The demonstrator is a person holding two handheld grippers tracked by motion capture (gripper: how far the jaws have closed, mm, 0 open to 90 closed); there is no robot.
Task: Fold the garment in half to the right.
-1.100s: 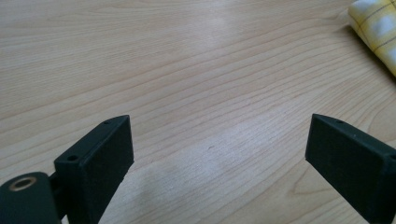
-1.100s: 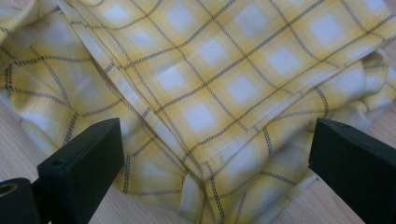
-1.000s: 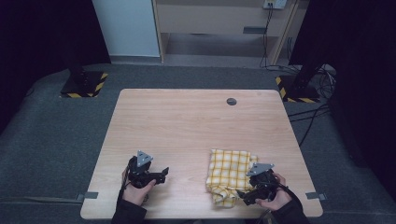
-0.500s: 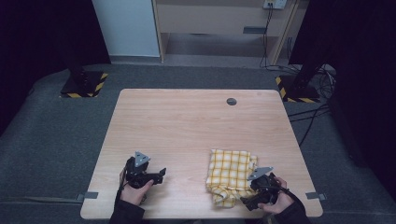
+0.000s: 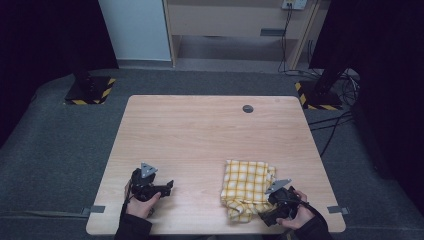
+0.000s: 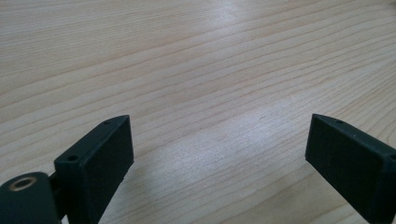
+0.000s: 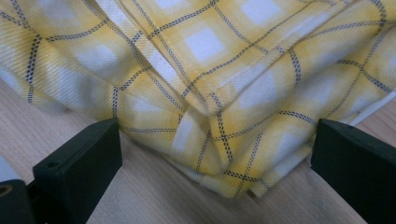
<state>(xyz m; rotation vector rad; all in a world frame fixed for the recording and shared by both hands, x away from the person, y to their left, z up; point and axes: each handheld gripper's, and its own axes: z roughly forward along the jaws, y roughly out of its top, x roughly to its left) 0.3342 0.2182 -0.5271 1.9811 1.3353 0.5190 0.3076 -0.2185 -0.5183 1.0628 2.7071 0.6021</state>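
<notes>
A: What is different from a second ago?

B: The right gripper (image 5: 272, 212) has slid back toward the person. A second ago it sat at the cloth's (image 5: 246, 186) right edge; now it lies at about five o'clock from the cloth's middle, pointing at the near corner. The cloth itself has not moved, and the left gripper (image 5: 161, 187) has barely shifted.

A: So nothing has been picked up?

B: No. In the right gripper view the fingers (image 7: 79, 165) stand wide apart, one on each side of the folded corner, with no fabric between them. I would judge this a fresh line-up for pinching that corner rather than a hold.

A: And the left?

B: Its fingers (image 6: 100, 161) are wide too, over bare wood and holding nothing, well apart from the cloth, at about nine o'clock from it.

A: Where is the cloth on the worktop (image 5: 210, 130)?

B: In the near right part, close to the front edge. It is soft woven cotton by the look of it, yellow and white checks with thin dark lines, folded into a rough rectangle with stitched hems and rumpled layers at the near end. The worktop is pale wood grain, smooth with a slight sheen.
</notes>
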